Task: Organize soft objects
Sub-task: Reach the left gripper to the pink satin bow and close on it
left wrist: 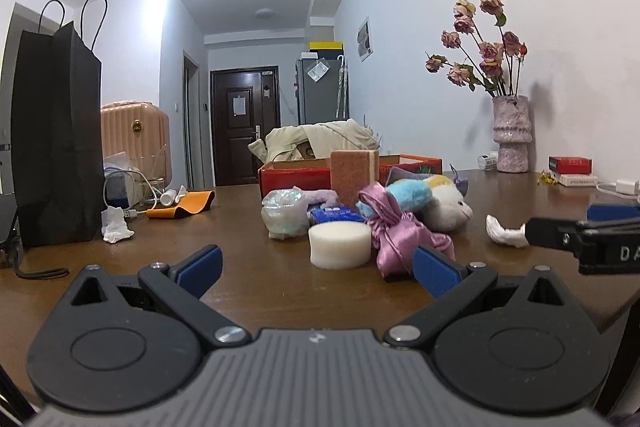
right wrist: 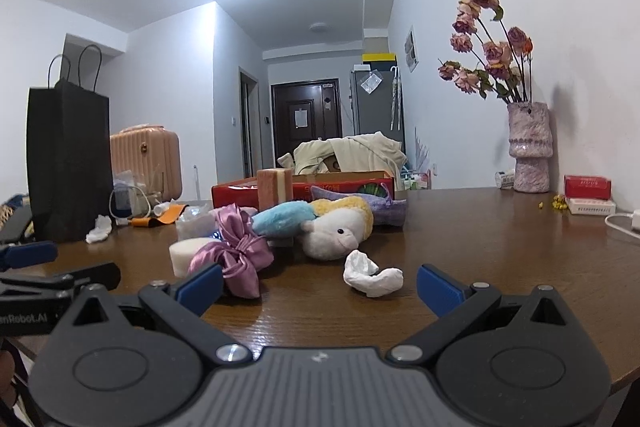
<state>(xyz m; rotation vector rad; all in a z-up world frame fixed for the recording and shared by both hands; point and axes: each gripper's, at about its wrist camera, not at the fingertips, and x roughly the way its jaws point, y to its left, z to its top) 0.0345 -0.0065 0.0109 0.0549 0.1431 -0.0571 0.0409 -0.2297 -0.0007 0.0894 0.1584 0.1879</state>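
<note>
A pile of soft things lies mid-table in front of a red box point(left wrist: 304, 177) point(right wrist: 240, 191). It holds a white round sponge point(left wrist: 340, 244) point(right wrist: 185, 255), a pink satin pouch point(left wrist: 394, 233) point(right wrist: 236, 251), a plush toy point(left wrist: 432, 201) point(right wrist: 332, 225) with blue and yellow parts, an upright orange sponge point(left wrist: 354, 175) point(right wrist: 274, 189) and a pale iridescent pouch point(left wrist: 285, 213). A crumpled white tissue point(right wrist: 370, 275) point(left wrist: 505, 230) lies apart on the right. My left gripper point(left wrist: 316, 269) is open just short of the white sponge. My right gripper point(right wrist: 318, 285) is open, with the tissue just ahead between its fingers.
A tall black paper bag point(left wrist: 56, 143) point(right wrist: 68, 163) stands at the table's left, with cables, another tissue point(left wrist: 116, 225) and an orange case point(left wrist: 180, 207) beside it. A pink vase of dried roses point(left wrist: 511, 135) point(right wrist: 530, 147) and small red and white boxes point(right wrist: 587, 193) sit at the far right by the wall.
</note>
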